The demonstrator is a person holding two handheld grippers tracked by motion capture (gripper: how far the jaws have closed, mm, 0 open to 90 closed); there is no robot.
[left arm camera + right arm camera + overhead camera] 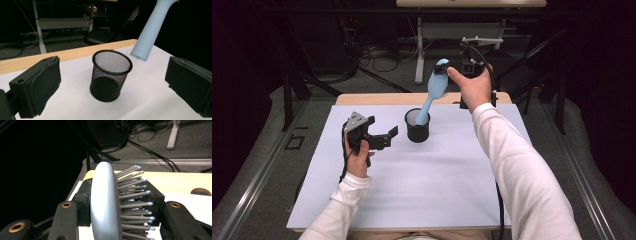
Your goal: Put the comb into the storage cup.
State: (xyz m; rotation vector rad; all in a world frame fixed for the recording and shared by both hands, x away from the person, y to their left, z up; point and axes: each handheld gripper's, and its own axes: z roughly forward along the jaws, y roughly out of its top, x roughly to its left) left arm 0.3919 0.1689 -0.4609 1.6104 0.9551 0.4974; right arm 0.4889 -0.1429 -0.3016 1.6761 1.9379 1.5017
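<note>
A black mesh pen cup (417,126) stands upright on a white-covered surface (422,185), toward its far edge. Above the cup and tilted away from it, a light blue hairbrush (434,92) hangs in the air, its handle end (142,53) just over the cup's far rim and not yet inside. The right hand-held gripper (451,68) is clamped on the brush's head, one pad on the smooth back, the other among the bristles (136,202). The left hand-held gripper (379,138) rests just left of the cup, jaws wide, holding nothing. The likely risks: a slanted handle could catch the rim and tip the light cup, and the grip on springy bristles may let the brush twist or slip.
</note>
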